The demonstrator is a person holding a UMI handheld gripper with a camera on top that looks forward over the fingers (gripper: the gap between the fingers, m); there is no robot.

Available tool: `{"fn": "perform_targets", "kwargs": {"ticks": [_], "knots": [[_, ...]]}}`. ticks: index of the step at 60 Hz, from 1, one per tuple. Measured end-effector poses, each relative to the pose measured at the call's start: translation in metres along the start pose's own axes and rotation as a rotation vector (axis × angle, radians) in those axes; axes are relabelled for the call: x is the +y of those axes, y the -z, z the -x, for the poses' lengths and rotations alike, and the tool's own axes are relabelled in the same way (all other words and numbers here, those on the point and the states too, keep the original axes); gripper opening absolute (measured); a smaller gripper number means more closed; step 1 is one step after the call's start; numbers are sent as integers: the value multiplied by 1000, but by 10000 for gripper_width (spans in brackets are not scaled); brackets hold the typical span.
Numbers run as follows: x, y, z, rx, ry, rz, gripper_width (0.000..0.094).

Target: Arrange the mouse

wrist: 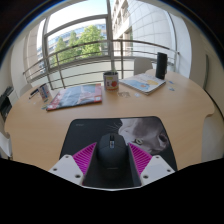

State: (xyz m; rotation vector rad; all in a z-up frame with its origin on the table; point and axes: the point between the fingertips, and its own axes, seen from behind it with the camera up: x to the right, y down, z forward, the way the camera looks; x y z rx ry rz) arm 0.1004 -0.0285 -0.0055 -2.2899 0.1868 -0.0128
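Note:
A black computer mouse (pixel 110 155) sits between my two fingers, its sides against the pink pads (pixel 85 158). My gripper (pixel 111 160) is shut on the mouse. The mouse is over the near part of a dark mouse mat (pixel 80 132) that has a printed picture on its right half. I cannot tell whether the mouse rests on the mat or hangs just above it.
The mat lies on a round wooden table (pixel 40 125). Beyond it are a magazine (pixel 75 97), a mug (pixel 111 82), an open booklet (pixel 145 84), a dark upright object (pixel 161 66) and a small cup (pixel 44 92). A window with a railing is behind.

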Motion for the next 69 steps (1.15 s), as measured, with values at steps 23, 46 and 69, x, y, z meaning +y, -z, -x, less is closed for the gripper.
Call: {"fn": "perform_targets", "kwargs": {"ticks": [23, 46, 69], "knots": [[-24, 133, 15, 53, 64, -120, 850], [33, 318, 31, 133, 54, -152, 845], [45, 361, 50, 132, 85, -174, 845]]}}
